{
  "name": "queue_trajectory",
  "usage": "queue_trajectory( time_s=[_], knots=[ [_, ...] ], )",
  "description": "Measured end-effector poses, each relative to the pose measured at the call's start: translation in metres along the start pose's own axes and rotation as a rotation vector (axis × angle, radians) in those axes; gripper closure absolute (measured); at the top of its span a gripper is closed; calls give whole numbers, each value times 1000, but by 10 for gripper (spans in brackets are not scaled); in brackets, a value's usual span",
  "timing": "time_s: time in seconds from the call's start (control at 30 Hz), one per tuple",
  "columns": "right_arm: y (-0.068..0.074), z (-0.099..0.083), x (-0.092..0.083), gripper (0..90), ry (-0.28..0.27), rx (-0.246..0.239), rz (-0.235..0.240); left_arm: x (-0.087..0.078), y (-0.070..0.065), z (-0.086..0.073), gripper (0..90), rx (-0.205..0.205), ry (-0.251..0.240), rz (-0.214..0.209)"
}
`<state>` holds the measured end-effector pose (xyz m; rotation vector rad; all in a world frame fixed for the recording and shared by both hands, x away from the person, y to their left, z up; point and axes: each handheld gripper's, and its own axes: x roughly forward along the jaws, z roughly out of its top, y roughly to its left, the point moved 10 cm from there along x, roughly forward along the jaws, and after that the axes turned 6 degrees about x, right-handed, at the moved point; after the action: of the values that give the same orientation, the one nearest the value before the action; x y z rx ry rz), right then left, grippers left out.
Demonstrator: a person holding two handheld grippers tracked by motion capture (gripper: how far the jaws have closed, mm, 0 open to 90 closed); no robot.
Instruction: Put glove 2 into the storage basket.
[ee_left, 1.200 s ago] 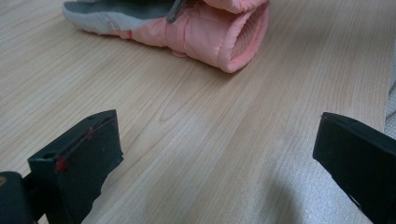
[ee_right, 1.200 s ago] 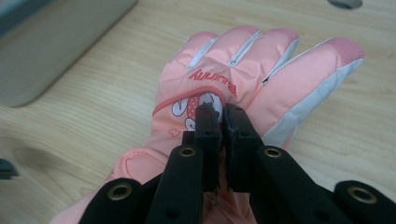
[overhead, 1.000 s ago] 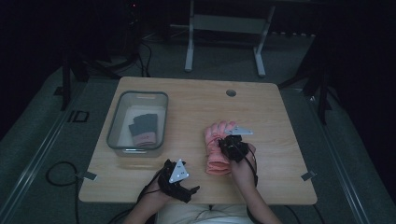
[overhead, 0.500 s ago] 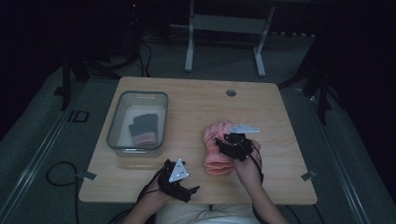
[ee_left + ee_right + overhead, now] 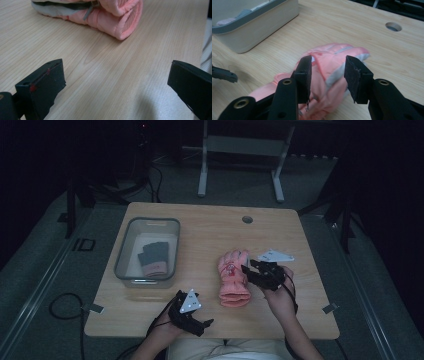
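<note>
Near the bench's (image 5: 150, 320) front edge, your left gripper (image 5: 192, 317) idles wide open; right gripper's (image 5: 327, 75) fingers straddle the pink glove (image 5: 329, 67), half-open, unclamped.

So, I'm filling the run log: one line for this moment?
right gripper: open, jaws astride pink glove | left gripper: open, idle | dark glove in bin

Pink glove (image 5: 233, 279), flat on table, dark glove (image 5: 152, 258) in bin

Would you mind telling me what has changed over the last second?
The right gripper shifted slightly right along the pink glove, jaws open around it, not clamped. The left gripper, the glove, and the bin with the dark glove stayed put.
</note>
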<state>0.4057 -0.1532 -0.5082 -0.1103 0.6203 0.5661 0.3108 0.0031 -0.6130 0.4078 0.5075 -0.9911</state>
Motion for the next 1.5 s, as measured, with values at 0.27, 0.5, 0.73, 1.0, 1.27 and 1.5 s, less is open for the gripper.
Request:
queue_trajectory(
  time_s=[0.27, 0.5, 0.73, 1.0, 1.27, 1.5],
  knots=[
    [-19, 1, -11, 569, -7, -57, 26, -10, 10, 21, 41, -9, -42, 49],
    [-23, 23, -12, 580, -45, -73, 27, -17, 28, 63, 40, -28, -50, 69],
    [-9, 26, 11, 613, -33, -69, 32, 1, 61, 96, 105, 31, 35, 175],
    [-11, -8, 40, 638, 65, -39, 30, 26, 84, 107, 138, -80, 50, 160],
    [-33, -44, 48, 542, 177, 72, 59, 65, 91, 87, 129, -157, 187, 91],
    [-37, -56, 53, 494, 252, 104, 101, 89, 91, 67, 186, -361, 236, -18]
  ],
)
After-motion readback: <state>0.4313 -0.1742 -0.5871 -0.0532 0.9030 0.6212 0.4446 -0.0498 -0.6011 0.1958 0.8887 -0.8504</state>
